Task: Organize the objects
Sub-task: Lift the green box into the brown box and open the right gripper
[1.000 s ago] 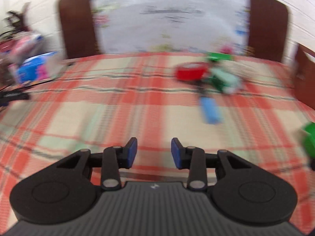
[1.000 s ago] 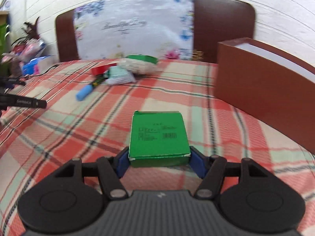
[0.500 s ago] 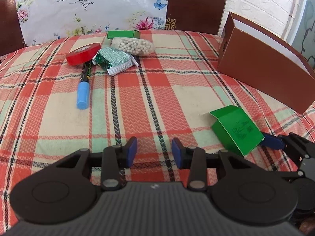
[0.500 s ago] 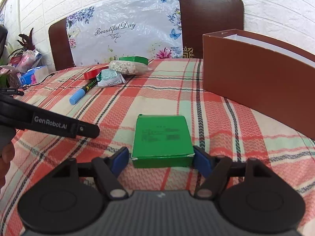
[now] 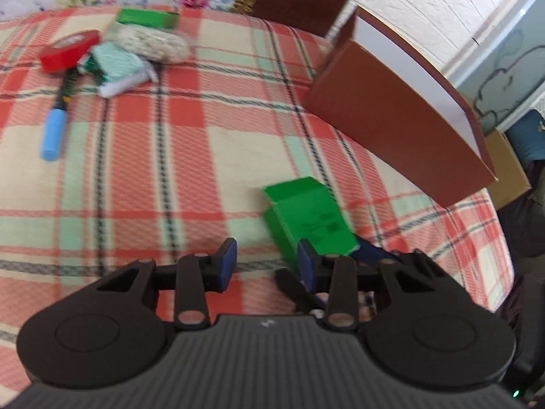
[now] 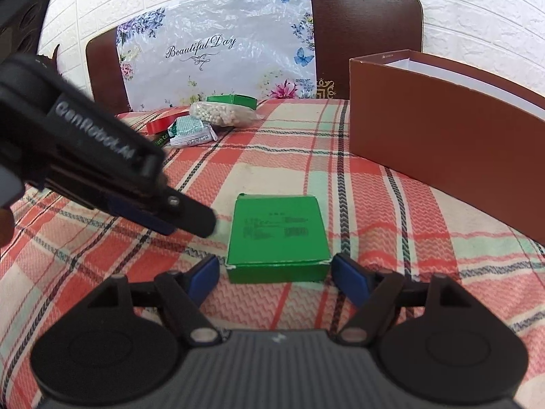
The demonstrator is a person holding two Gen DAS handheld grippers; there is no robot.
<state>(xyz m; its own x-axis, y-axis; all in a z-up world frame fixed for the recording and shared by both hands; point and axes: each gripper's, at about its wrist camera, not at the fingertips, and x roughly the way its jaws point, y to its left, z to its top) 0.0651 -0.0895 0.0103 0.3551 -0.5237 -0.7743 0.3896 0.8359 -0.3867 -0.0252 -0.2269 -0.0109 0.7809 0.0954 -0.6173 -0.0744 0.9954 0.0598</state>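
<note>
A flat green box [image 6: 277, 230] lies on the plaid tablecloth, between my right gripper's [image 6: 276, 274] open pads, which stand just clear of its near corners. In the left wrist view the same box [image 5: 308, 220] lies just ahead and right of my left gripper [image 5: 267, 262], which is open and empty. The left gripper also shows in the right wrist view [image 6: 190, 216], its tip close to the box's left side. A tall brown box [image 6: 442, 139] with a white inside stands open at the right.
At the far side lie a red tape roll [image 5: 68, 51], a teal packet [image 5: 119, 68], a bag of white beads [image 5: 153, 42], a second green box [image 5: 146, 17] and a blue-capped marker [image 5: 56, 126]. Two brown chair backs [image 6: 366, 37] stand behind the table.
My left gripper has swung right and come close to the green box. My right gripper's pads have opened off the box, which now lies free between them.
</note>
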